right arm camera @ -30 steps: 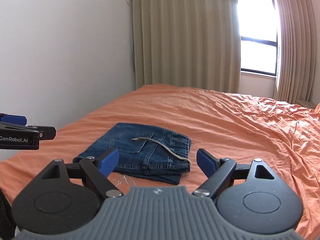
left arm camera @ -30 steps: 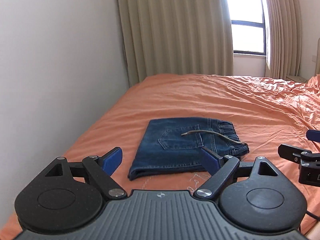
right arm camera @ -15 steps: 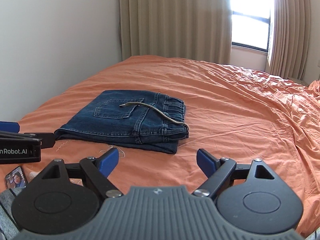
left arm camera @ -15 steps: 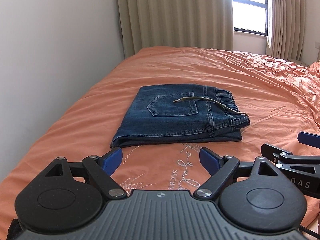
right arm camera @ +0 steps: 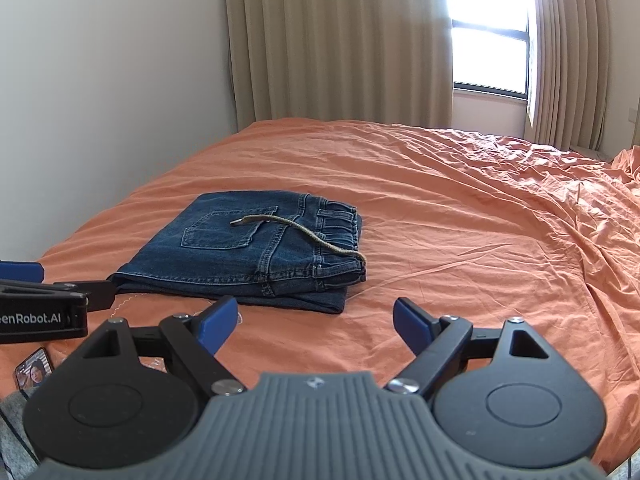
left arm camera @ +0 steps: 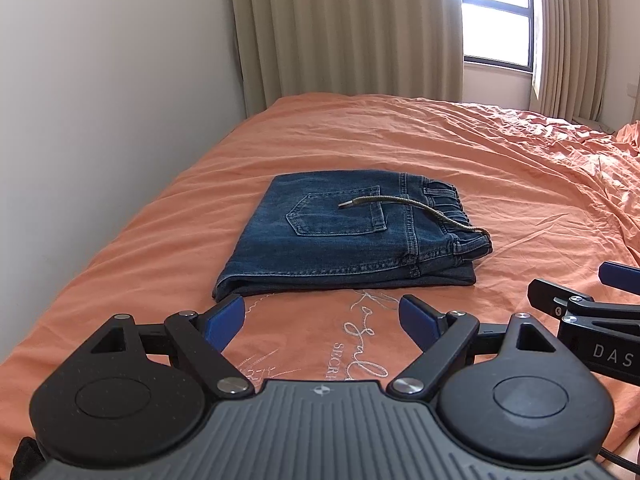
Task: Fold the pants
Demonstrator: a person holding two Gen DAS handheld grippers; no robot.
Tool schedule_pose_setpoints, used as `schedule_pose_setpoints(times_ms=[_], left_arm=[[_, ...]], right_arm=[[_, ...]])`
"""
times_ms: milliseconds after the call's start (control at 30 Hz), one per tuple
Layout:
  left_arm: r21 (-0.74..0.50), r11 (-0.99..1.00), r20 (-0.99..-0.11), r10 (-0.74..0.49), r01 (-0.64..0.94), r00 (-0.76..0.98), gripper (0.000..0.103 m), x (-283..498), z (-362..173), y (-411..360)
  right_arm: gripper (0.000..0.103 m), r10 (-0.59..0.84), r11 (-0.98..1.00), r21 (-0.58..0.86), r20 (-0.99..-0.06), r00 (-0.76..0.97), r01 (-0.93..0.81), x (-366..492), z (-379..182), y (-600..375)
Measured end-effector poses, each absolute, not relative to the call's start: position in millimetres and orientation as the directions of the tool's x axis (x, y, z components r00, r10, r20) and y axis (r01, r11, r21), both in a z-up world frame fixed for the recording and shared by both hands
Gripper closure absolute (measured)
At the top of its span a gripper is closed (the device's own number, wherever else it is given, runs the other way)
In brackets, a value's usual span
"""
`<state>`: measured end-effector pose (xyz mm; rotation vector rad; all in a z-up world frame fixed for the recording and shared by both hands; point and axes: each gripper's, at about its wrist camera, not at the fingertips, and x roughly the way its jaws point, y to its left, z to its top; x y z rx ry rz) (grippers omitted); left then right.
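Blue denim pants (left arm camera: 344,236) lie folded into a compact rectangle on the orange bed, back pocket up, with a tan drawstring (left arm camera: 416,210) lying across the top. They also show in the right wrist view (right arm camera: 256,252). My left gripper (left arm camera: 322,316) is open and empty, held just in front of the pants' near edge. My right gripper (right arm camera: 316,320) is open and empty, in front of the pants' right corner. Each gripper shows at the edge of the other's view.
The orange bedsheet (left arm camera: 500,168) is wrinkled to the right. A white wall (left arm camera: 100,120) runs along the bed's left side. Beige curtains (left arm camera: 344,32) and a bright window (left arm camera: 496,16) stand behind. A phone (right arm camera: 34,372) lies at the lower left of the right wrist view.
Both grippers have pulled back and away from the folded pants and tilted, so the pants sit higher and farther off in both views. Both stay open and empty.
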<state>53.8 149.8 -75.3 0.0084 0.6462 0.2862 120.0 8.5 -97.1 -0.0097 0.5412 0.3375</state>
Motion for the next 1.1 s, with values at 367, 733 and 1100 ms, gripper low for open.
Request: schedule_pose_setpoints(times_ms=[367,733,1100], left_arm=[[0.099,0.964,-0.586,0.256,-0.246,0.769,0.002,52.6,-70.1,145.8],[0.105,0.967,-0.574,0.251,-0.234,0.779,0.002,52.6,-64.6,140.2],[0.104,0.968,-0.567,0.247,-0.229,0.786,0.002,50.7,-63.0,135.9]], right_arm=[[0.022,0.315,0.944,0.080,-0.500,0.807,-0.319,116.2,-93.2,2.8],[0.022,0.322,0.943,0.088,-0.496,0.807,-0.322,114.9,-88.2,-1.2],[0.022,0.325,0.942,0.097,-0.493,0.807,-0.320,112.8,-85.2,-4.8]])
